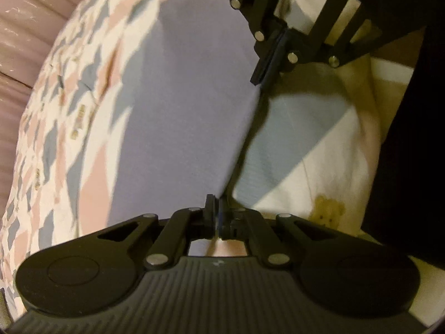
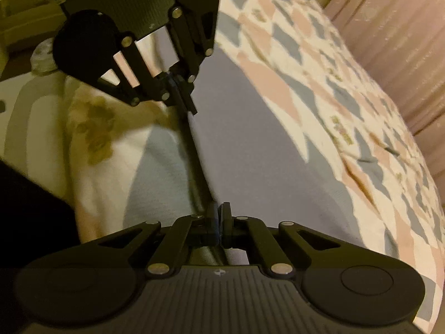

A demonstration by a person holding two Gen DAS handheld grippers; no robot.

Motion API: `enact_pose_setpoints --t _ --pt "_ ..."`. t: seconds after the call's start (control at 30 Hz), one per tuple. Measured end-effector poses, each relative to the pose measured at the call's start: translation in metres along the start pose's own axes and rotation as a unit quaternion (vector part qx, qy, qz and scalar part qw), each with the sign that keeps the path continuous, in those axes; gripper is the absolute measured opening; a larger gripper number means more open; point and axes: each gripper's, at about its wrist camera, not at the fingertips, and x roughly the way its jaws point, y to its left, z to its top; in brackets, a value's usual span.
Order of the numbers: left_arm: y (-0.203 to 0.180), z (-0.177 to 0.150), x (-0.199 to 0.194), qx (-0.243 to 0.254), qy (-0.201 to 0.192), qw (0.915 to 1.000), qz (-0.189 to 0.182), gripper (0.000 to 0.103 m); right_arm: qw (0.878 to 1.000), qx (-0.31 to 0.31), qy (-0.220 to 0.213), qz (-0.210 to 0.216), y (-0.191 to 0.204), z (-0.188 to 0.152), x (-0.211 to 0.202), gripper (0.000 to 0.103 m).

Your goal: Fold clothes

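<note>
A plain lavender garment (image 1: 180, 105) lies spread flat on a bed, and its near edge is stretched in a straight line between my two grippers. My left gripper (image 1: 215, 203) is shut on one end of that edge. The right gripper (image 1: 260, 75) pinches the other end, its fingers pressed together. In the right wrist view the same garment (image 2: 250, 153) runs from my right gripper (image 2: 219, 208), shut on the edge, up to the left gripper (image 2: 189, 105), also shut on it.
A quilt (image 1: 69, 97) with pink, grey-blue and white diamonds covers the bed under the garment. A pink padded panel (image 2: 403, 41) stands beyond it. A white and pale blue cover with a teddy bear print (image 1: 328, 208) lies on the near side. Dark clothing of a person (image 1: 411, 139) borders it.
</note>
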Motion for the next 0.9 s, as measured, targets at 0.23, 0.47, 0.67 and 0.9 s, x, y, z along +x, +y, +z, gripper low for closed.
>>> enact_pose_setpoints --t 0.23,0.47,0.67,0.9 --pt "0.023 -0.008 -0.019 -0.113 0.005 0.9935 -0.003 0.020 0.999 0.021 0.017 0.036 -0.004 0.005 0.004 0.027" --pt "0.104 -0.083 -0.039 -0.344 0.064 0.9361 0.035 0.022 0.967 0.227 0.089 0.072 -0.062 -0.019 0.022 0.028" --pt "0.167 -0.154 -0.020 -0.363 0.075 0.9277 0.044 0.022 0.947 0.305 0.082 0.063 -0.084 -0.004 0.014 0.033" --pt "0.201 -0.212 0.043 -0.270 0.042 0.9616 -0.030 0.026 0.875 0.458 0.158 -0.010 -0.079 0.016 0.030 0.037"
